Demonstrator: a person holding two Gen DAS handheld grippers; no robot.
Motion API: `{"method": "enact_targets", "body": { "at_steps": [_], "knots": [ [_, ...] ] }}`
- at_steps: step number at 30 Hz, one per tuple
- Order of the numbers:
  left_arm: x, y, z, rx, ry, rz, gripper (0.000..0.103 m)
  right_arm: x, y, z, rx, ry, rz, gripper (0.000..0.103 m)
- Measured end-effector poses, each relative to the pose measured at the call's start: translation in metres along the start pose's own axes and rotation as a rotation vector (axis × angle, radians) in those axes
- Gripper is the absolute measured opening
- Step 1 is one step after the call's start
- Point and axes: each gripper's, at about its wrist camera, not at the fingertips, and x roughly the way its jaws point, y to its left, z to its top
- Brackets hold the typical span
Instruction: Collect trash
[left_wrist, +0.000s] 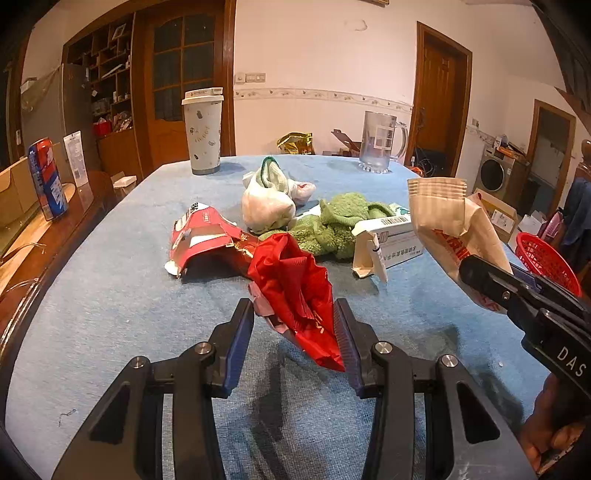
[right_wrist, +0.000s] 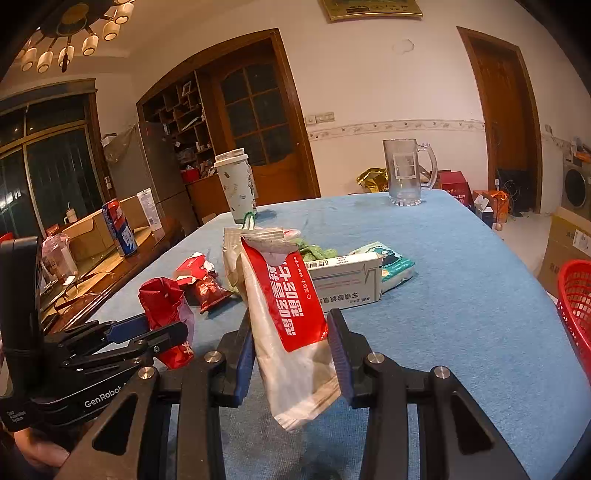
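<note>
Red crinkled foil, a torn snack wrapper (left_wrist: 295, 295), sits pinched between the two pads of our left gripper (left_wrist: 294, 314), lifted just above the blue tablecloth (left_wrist: 110, 314). Our right gripper (right_wrist: 291, 343) is closed on a cream wet-wipe packet (right_wrist: 280, 302) with a red label, held upright and clear of the cloth. Both claws, then, are carrying trash.

Behind these, near the middle of the table, more litter lies: a torn red carton (left_wrist: 199, 236), a white plastic bag (left_wrist: 266, 206), a crumpled green towel (left_wrist: 340, 221) and a white medicine box (left_wrist: 388, 240), all close together. Farther back stand a lidded tumbler (left_wrist: 203, 129) and a glass mug (left_wrist: 380, 144).

A red mesh basket (right_wrist: 576, 306) shows off the table's right edge. We judge the step in hand to be carrying both pieces away; next, each gripper should swing over that basket, if it is the bin, and open there.
</note>
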Motion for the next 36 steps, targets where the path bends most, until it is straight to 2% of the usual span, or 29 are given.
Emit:
{"method": "enact_targets", "body": {
  "at_steps": [36],
  "knots": [
    [-0.0038,-0.0038,-0.0006,0.020,-0.018,0.021,0.043,0.0031,-0.0007,-0.0020,-0.006,0.001,0.012,0.041]
  ]
}}
